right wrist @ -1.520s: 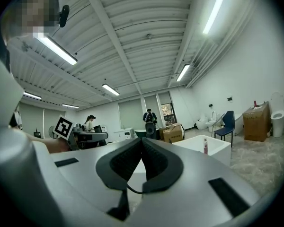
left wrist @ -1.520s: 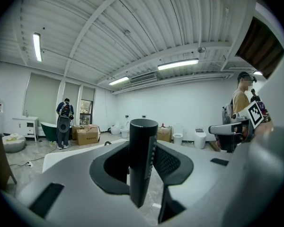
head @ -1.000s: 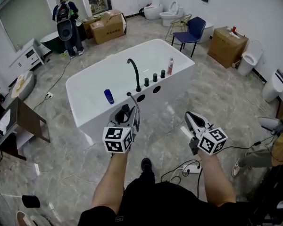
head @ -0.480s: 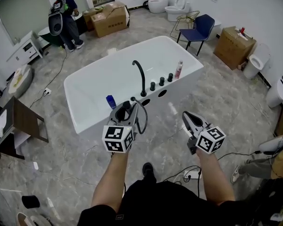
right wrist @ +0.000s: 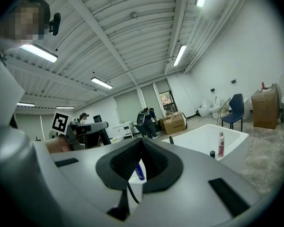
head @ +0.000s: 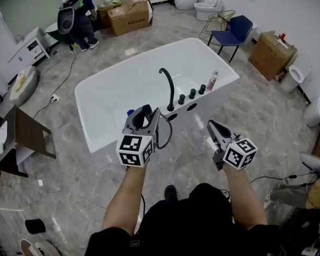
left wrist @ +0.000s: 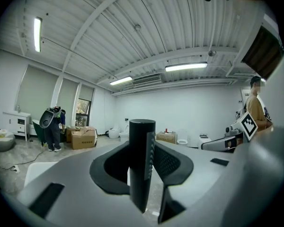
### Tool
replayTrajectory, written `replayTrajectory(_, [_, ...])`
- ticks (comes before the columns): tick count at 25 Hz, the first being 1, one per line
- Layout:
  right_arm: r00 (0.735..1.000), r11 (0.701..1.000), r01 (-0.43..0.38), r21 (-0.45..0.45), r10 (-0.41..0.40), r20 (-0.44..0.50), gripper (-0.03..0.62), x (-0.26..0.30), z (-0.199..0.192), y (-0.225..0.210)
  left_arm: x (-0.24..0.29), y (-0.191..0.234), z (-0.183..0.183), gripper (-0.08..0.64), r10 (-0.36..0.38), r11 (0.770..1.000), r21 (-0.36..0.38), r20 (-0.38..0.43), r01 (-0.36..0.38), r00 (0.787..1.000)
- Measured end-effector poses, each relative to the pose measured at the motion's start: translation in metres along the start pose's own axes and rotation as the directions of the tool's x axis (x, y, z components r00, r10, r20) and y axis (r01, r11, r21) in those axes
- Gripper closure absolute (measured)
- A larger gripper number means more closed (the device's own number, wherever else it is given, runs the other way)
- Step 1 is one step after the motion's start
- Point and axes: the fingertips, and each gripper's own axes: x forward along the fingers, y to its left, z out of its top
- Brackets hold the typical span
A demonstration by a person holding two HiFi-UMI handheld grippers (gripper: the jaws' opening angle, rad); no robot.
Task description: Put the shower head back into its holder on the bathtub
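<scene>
My left gripper point(head: 144, 115) is shut on the black shower head handle point(head: 147, 117), which stands upright between the jaws point(left wrist: 141, 160). Its dark hose point(head: 167, 136) loops down to the right of the gripper. The gripper hovers just in front of the white bathtub's point(head: 104, 92) near rim. Two dark oval holes point(head: 172, 117) sit on that rim beside the curved black faucet point(head: 168, 87) and three black knobs point(head: 192, 93). My right gripper point(head: 211, 127) is shut and empty, over the floor to the right of the tub point(right wrist: 213, 141).
A pink bottle point(head: 212, 80) and a blue bottle point(head: 129, 112) stand on the tub rim. A blue chair point(head: 233, 30), cardboard boxes point(head: 271, 51), toilets and a person with a backpack point(head: 74, 16) stand beyond. Cables and a power strip lie on the floor near my feet.
Both grippers have moved forward toward the bathtub, which now lies closer beneath them. The left gripper still holds the shower head; the right stays shut.
</scene>
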Motion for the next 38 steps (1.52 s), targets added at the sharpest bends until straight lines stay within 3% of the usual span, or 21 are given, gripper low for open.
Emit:
replayTrajectory(11, [0.999,0.999,-0.04,0.024,0.04,-0.003,0.575,0.035,0.017,-0.028,0.025,0.018,-0.003,0.422,0.036,0.999,-0.019,-0.027,-0.037,0.999])
replayTrajectory(19, [0.99,0.988,-0.137,0.074,0.139,-0.029,0.575,0.084,0.02,-0.073,0.057,0.036,-0.015,0.422,0.145,0.989,-0.007,-0.078,-0.146,0.986])
replayTrajectory(26, [0.949,0.954,-0.285,0.093,0.294,-0.112,0.575,0.123,0.025,-0.122,0.094,0.037,-0.019,0.421,0.314,0.949,0.0,-0.103,-0.316,0.944])
replayTrajectory(31, [0.914,0.923,-0.369,0.104,0.381,-0.139,0.575,0.142,0.037,-0.148,0.1,0.037,-0.014,0.421,0.429,0.902,-0.013,-0.098,-0.432,0.898])
replayTrajectory(38, [0.873,0.89,-0.438,0.131,0.455,-0.175,0.575,0.159,0.029,-0.15,0.1,0.039,-0.01,0.422,0.494,0.867,-0.019,-0.097,-0.498,0.864])
